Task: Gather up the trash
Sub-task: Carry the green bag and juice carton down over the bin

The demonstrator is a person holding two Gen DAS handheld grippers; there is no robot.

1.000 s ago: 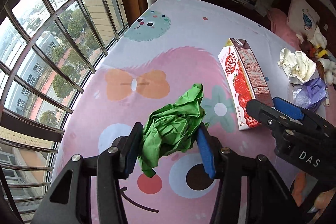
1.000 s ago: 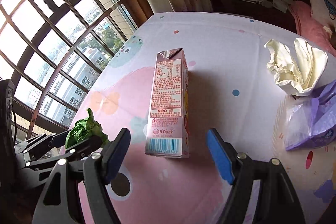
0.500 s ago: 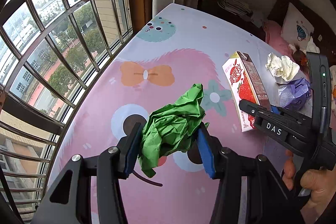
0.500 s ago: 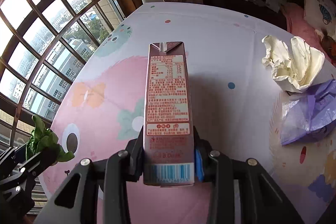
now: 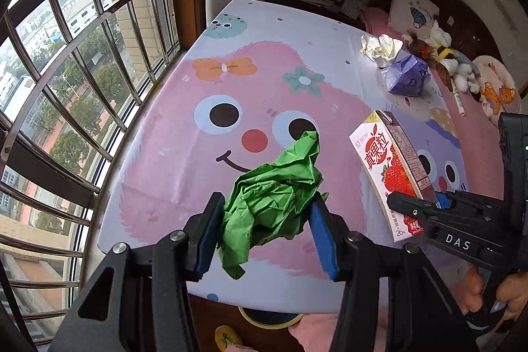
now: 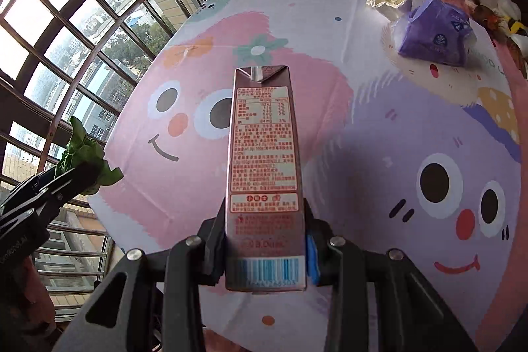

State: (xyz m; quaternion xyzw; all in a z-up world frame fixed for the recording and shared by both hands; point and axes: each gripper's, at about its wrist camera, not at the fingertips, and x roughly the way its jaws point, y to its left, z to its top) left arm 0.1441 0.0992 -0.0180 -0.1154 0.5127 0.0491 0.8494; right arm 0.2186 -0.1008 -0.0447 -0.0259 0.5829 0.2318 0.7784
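My left gripper [image 5: 264, 230] is shut on a crumpled green paper [image 5: 274, 200] and holds it above the near edge of the table. The green paper also shows at the left of the right wrist view [image 6: 84, 154]. My right gripper [image 6: 264, 240] is shut on the base of a strawberry drink carton [image 6: 262, 154], lifted off the table. The carton also shows in the left wrist view [image 5: 391, 174], to the right of the green paper. A crumpled white paper [image 5: 379, 47] and a purple tissue pack [image 5: 404, 76] lie at the far right of the table.
The table wears a pink and purple cartoon cloth [image 5: 184, 160]. A barred window [image 5: 66, 55] runs along the left. Plush toys [image 5: 452, 65] and a pillow [image 5: 412, 12] lie beyond the far right. A yellow-rimmed bin [image 5: 270, 319] shows below the table's near edge.
My right gripper closed on the carton and lifted it. Both grippers have pulled back toward the near edge of the table, with the green paper still held in the left.
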